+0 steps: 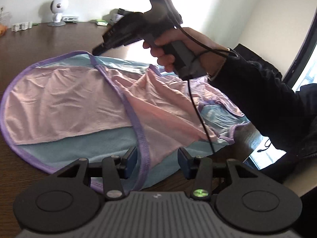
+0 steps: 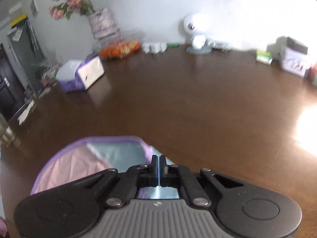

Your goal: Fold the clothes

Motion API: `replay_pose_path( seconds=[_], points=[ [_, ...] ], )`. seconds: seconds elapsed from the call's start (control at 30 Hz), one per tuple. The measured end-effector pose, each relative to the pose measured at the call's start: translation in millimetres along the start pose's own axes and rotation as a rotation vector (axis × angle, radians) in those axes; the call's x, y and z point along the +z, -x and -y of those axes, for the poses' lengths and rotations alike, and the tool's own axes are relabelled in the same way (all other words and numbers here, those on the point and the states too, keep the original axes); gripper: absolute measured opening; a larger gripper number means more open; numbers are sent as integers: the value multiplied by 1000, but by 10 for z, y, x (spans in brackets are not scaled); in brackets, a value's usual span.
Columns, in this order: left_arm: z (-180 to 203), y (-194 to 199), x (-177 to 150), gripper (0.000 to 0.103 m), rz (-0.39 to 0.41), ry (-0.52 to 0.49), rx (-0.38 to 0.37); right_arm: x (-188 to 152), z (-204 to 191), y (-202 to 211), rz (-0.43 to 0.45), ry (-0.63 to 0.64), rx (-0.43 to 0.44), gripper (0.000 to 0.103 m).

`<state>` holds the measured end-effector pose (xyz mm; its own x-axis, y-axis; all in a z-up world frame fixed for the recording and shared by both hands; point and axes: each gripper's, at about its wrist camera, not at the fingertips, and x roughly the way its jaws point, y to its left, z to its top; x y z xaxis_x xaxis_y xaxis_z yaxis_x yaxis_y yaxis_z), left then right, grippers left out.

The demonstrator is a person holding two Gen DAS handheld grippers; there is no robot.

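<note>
Garment under inspection: we find a pink and light-blue piece with purple binding lying spread on the dark wooden table, partly folded, one pink panel turned over the blue layer and creased toward the middle. In the right wrist view the same cloth shows as a rounded purple-edged lobe just below and to the left of the tool.

We note the left gripper low over the near edge of the garment. Its jaws stand apart, and a purple-bound fold of pink cloth runs up between them; we see no pad pressing on the fabric.

We note the right gripper with its jaws brought fully together. Only a thin bright line shows between the pads. Whether any cloth is pinched there we cannot tell; the garment's far edge lies directly beneath the tips. In the left wrist view this tool appears above the far side of the garment, carried by a hand in a dark sleeve, with a black cable hanging from it across the cloth.

Along the far edge of the table we record a white round camera on a stand, a tissue box, a vase of dried roses and a bag of orange fruit, all well apart from the garment.
</note>
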<state>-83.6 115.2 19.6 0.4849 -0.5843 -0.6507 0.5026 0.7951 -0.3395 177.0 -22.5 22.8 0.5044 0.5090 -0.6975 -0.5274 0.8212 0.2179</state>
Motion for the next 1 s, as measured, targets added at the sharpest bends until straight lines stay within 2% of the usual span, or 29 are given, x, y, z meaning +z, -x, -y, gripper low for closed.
replay_pose_path(
  seconds=[0.03, 0.1, 0.17, 0.23, 0.27, 0.3, 0.33, 0.4, 0.43, 0.5, 0.57, 0.6, 0.63, 0.7, 0.83, 0.9, 0.97, 1.0],
  points=[
    [-18, -8, 4, 24, -11, 8, -8, 43, -1, 26, 14, -3, -2, 0],
    [-73, -13, 5, 12, -25, 31, -16, 93, -5, 57, 24, 3, -6, 0],
    [-116, 17, -8, 11, -18, 46, -4, 83, -19, 80, 16, 21, -10, 0],
    [-137, 49, -23, 10, -11, 47, 4, 50, -26, 91, -8, 38, 2, 7],
    [-151, 55, -28, 10, -9, 55, 7, 23, -28, 90, -27, 45, 14, 14],
    [-171, 62, -26, 12, -1, 69, 13, -4, -43, 74, -43, 54, 22, 29],
    [-200, 81, -29, 25, 9, 92, 8, -36, -70, 61, -39, 66, 25, 34],
    [-236, 132, -32, 41, 28, 114, -10, -76, -102, 18, -39, 74, 21, 30],
    [-217, 157, -32, 42, 39, 102, 1, -77, -89, -13, -43, 55, 19, 26],
    [-187, 146, -30, 40, 24, 85, 10, -78, -49, -73, -39, 22, 11, 2],
    [-145, 103, -39, 24, -8, 63, 7, -61, 2, -113, -35, -9, 16, 1],
    [-126, 85, -50, 9, -17, 52, 14, -42, 26, -108, -25, -25, 18, 0],
    [-108, 68, -62, 6, -26, 41, 22, -22, 49, -103, -14, -41, 20, 0],
    [-137, 63, -83, 4, -27, 59, 15, 31, 80, -86, 3, -59, 29, 0],
    [-205, 88, -73, 3, -12, 106, 47, 81, 59, -123, 24, -38, 38, 0],
    [-225, 112, -61, 3, -9, 111, 70, 57, 73, -167, 2, -29, 36, 8],
    [-240, 139, -57, 3, -9, 112, 92, 33, 119, -39, -6, -36, 27, 12],
    [-233, 155, -62, 3, -4, 114, 107, 6, 145, 124, 24, -27, 38, 13]
  ],
)
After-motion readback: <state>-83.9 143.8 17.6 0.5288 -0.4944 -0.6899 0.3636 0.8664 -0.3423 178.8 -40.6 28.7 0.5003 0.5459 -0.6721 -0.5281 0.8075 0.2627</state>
